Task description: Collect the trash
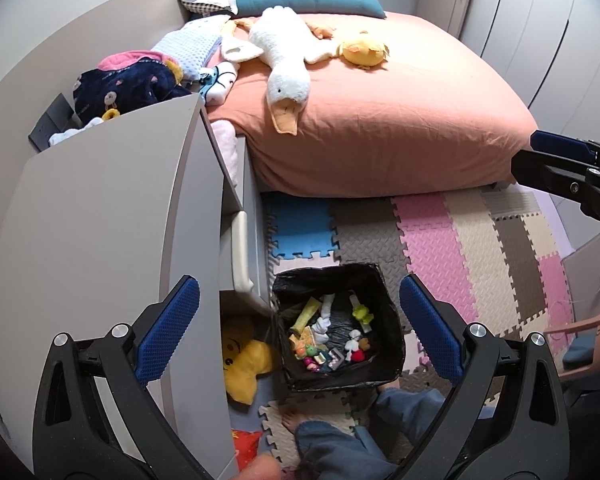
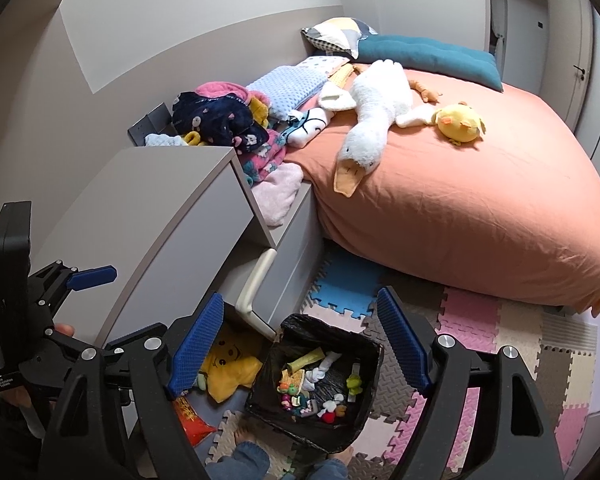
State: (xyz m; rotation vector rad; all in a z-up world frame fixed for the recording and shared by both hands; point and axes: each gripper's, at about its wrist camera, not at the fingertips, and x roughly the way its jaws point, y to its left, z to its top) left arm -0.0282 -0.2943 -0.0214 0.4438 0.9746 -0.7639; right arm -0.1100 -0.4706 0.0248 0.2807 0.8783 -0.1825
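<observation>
Both tongs, left (image 1: 300,328) and right (image 2: 300,344), are hanging spread and empty above the bin (image 1: 388,344); dropping appears finished, and finding further trash is probably coming next.

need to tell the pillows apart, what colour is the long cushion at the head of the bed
Teal cushion, plain with stitched channels; clearest in the right wrist view.

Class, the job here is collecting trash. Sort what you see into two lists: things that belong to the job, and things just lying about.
Job:
bin
scraps in the bin
left tool, open
right tool, open

Lying about:
goose
chick
star cushion
blue pillow
clothes
</observation>
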